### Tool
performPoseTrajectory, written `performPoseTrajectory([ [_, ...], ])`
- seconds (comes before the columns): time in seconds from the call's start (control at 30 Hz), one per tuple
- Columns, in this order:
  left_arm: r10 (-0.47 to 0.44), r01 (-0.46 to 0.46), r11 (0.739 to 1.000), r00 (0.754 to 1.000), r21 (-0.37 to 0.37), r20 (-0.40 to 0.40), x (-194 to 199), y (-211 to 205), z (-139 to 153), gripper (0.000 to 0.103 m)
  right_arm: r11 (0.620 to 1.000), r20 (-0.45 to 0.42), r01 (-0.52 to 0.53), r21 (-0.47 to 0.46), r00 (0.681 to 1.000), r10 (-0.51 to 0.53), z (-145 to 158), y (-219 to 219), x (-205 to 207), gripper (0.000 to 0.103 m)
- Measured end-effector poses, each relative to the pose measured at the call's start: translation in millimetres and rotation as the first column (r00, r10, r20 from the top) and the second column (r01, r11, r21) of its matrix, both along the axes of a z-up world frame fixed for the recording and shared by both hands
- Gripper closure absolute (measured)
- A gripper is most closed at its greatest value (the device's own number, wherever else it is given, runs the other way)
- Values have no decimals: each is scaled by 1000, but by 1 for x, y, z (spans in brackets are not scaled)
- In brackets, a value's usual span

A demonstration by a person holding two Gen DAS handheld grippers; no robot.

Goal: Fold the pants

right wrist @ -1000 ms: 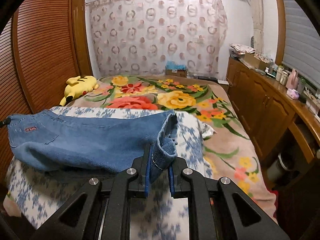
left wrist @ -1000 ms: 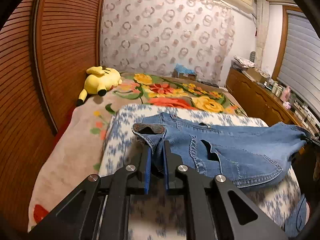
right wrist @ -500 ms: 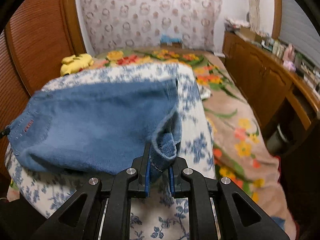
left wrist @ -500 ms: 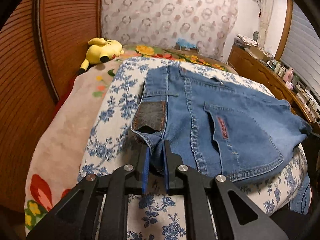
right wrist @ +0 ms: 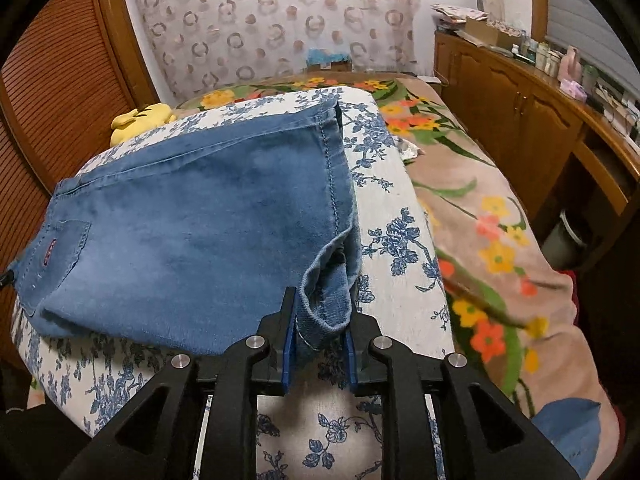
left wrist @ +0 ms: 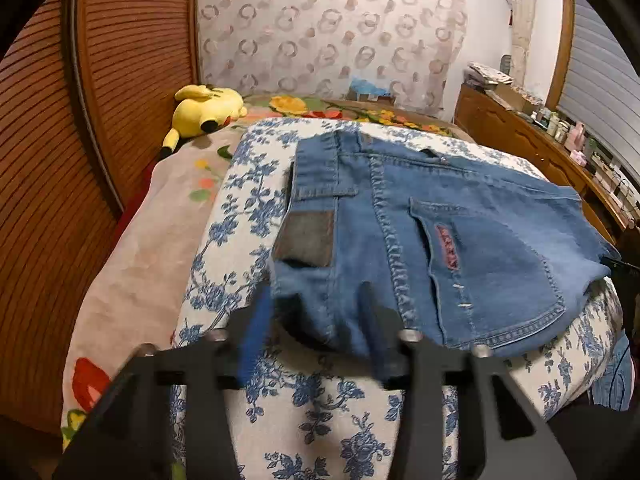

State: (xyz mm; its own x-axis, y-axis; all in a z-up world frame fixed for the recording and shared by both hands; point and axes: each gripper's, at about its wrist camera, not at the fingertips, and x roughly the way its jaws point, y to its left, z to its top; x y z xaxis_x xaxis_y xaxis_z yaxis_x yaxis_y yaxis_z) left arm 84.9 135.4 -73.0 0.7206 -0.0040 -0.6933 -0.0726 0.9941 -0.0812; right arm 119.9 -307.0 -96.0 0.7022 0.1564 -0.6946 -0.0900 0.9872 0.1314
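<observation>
Denim, blue and faded, covers the middle of the scene: the pants lie folded into a flat stack on the blue-flowered white cloth that tops the bed; in the left wrist view the waistband corner with its grey patch sits at about 10 o'clock from the left gripper, whose jaws stand wide apart, blurred, with the cloth's near edge loose between them, so I judge it released. A yellow plush toy rests well apart at 11 o'clock, by the louvred wooden doors. In the right wrist view the hem end of the pants curls up between the jaws of the right gripper; they stand parted with gaps either side, so it looks let go, though the hem may brush one pad. As I judge it, the main fold is laid down; what may remain is flattening that curled hem, and perhaps one further fold.
</observation>
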Motion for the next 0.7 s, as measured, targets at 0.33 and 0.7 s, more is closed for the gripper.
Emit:
performPoseTrajectory([
  [0.33, -77, 77, 997, 997, 5, 28, 15, -27, 15, 22, 1000, 6, 26, 6, 1000, -26, 1, -2, -23, 72],
  [0.7, -248, 248, 969, 968, 8, 24, 49, -92, 11, 22, 998, 2, 48, 45, 999, -49, 0, -4, -41, 71],
])
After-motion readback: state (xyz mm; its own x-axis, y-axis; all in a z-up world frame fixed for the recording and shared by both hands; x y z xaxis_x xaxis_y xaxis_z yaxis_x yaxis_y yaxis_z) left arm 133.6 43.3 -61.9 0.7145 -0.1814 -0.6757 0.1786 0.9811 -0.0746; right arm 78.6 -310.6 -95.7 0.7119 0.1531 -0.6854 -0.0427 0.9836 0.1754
